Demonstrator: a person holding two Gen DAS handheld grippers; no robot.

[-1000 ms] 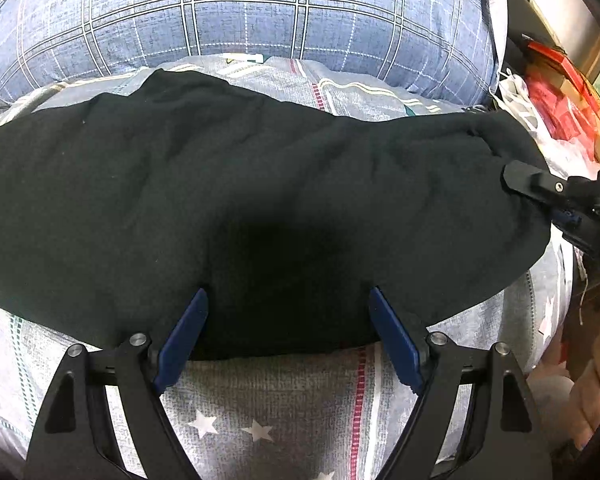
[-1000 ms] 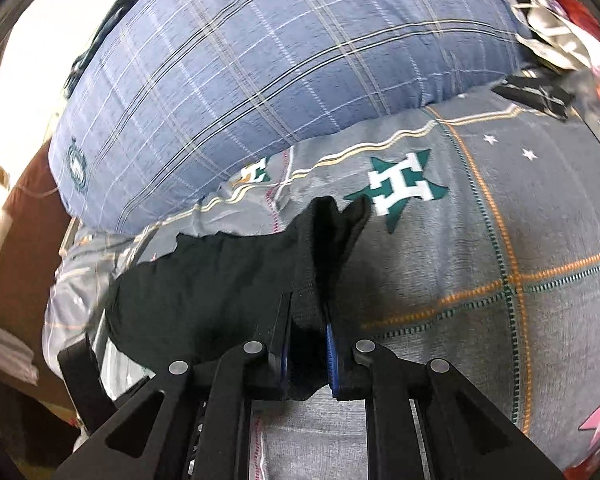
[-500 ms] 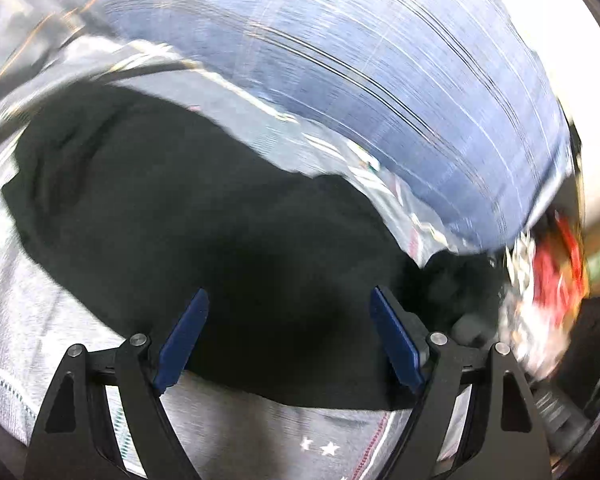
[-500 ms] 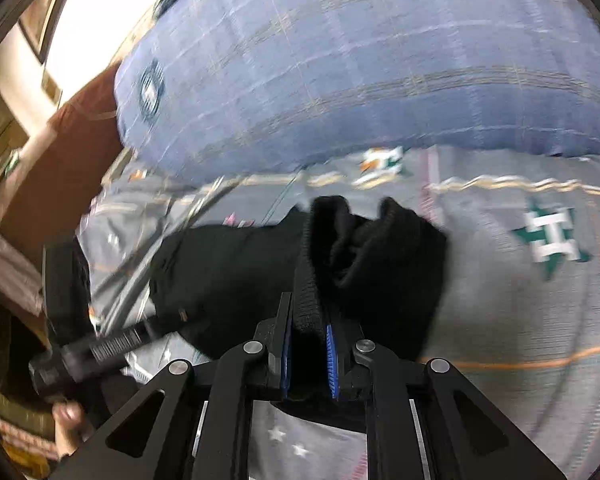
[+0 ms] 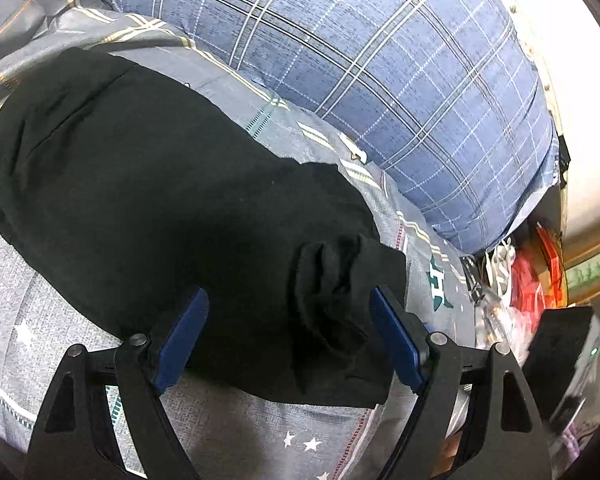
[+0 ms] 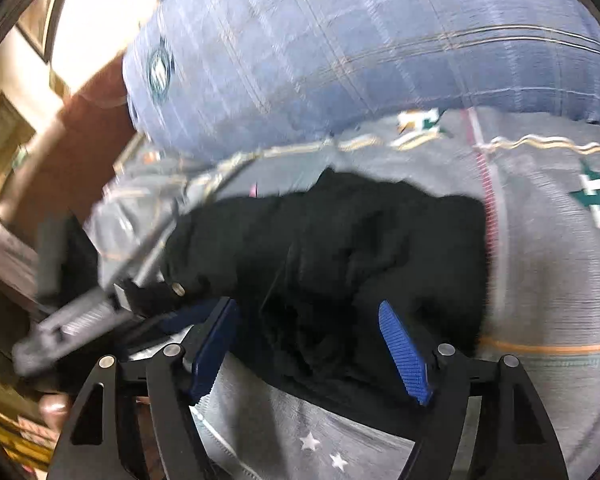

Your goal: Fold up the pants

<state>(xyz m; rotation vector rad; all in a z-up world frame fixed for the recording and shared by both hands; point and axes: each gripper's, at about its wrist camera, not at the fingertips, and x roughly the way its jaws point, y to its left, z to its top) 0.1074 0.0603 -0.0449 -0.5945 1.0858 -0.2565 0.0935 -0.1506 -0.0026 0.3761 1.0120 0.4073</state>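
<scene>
Black claw [image 5: 288, 334], ribbed blue pads [image 6: 404, 354]

A bed [image 5: 228, 432] covered by a grey patterned sheet with stars and coloured stripes is carrying black fabric pants [image 5: 172, 208], which are lying folded just ahead of the gripper. A large blue checked pillow [image 5: 380, 60] is resting on the bed beyond them.
</scene>
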